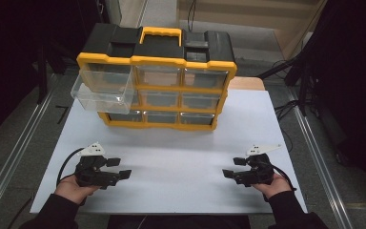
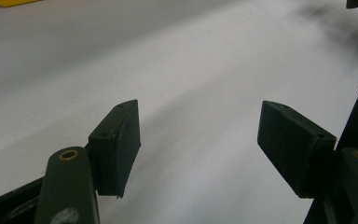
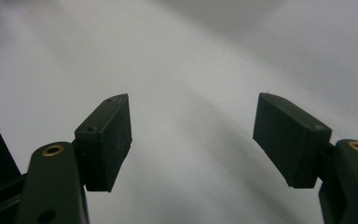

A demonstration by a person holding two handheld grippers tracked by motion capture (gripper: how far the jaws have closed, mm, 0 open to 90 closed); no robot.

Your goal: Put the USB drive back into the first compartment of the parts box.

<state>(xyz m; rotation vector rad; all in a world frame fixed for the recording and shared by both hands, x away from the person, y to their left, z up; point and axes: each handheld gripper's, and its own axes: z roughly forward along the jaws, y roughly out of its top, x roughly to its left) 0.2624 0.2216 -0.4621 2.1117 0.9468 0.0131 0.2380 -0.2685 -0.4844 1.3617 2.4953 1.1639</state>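
High view is showing my left gripper and right gripper resting spread wide and empty on the table, while the clear drawer is sticking out of the far box, looking light, stiff and slippery, so I am thinking its front lip is best to grab.

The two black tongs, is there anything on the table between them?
No. In the high view, just bare white table lies between the left tongs and the right tongs.
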